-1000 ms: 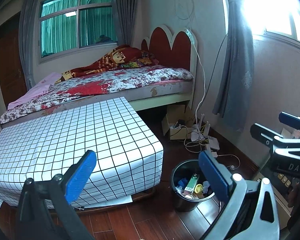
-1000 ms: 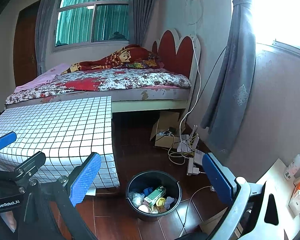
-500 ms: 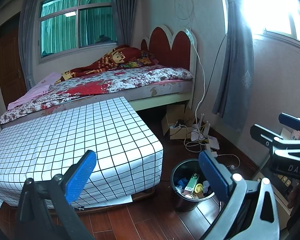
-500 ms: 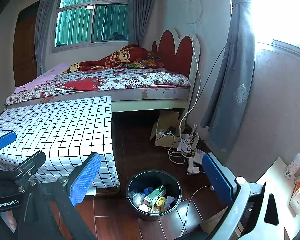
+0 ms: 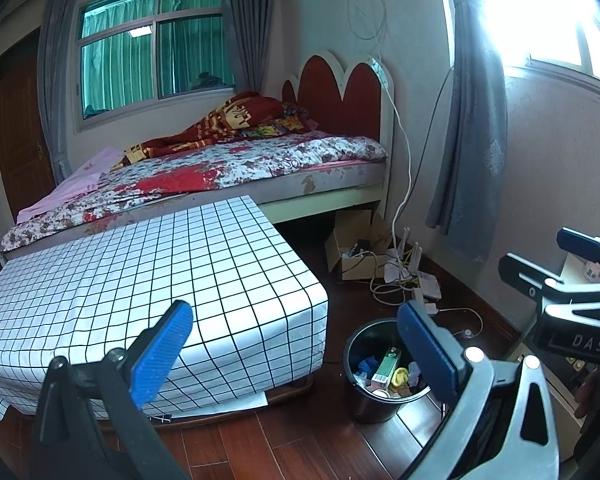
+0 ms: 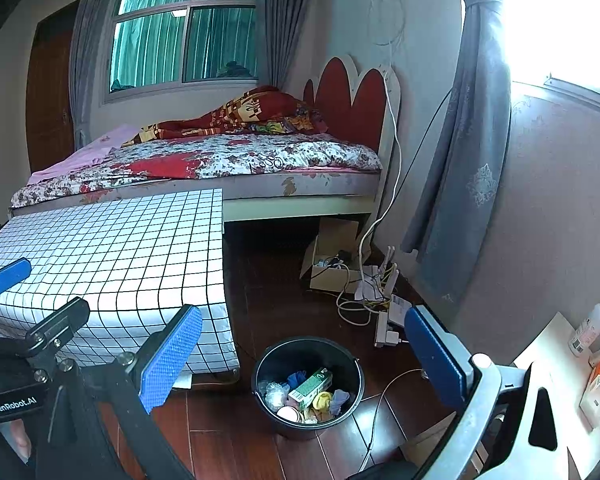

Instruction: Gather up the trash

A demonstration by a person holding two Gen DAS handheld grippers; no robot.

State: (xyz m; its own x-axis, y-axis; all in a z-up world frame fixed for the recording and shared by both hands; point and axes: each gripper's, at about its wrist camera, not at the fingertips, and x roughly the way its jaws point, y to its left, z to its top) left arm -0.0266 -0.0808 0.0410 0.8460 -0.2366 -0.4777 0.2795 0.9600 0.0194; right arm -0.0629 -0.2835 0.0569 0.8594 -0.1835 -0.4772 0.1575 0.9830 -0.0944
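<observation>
The left gripper (image 5: 296, 344) is wide open and holds nothing. The right gripper (image 6: 304, 356) is wide open and empty too. The black trash bin (image 6: 342, 420) sits low in the middle of the right view, with a green carton (image 6: 311, 388) and maybe socks inside.

Checked cloth (image 5: 140, 276) covers a low table beside the bed (image 5: 236, 168); cardboard box (image 6: 332, 264) sits underneath.
</observation>
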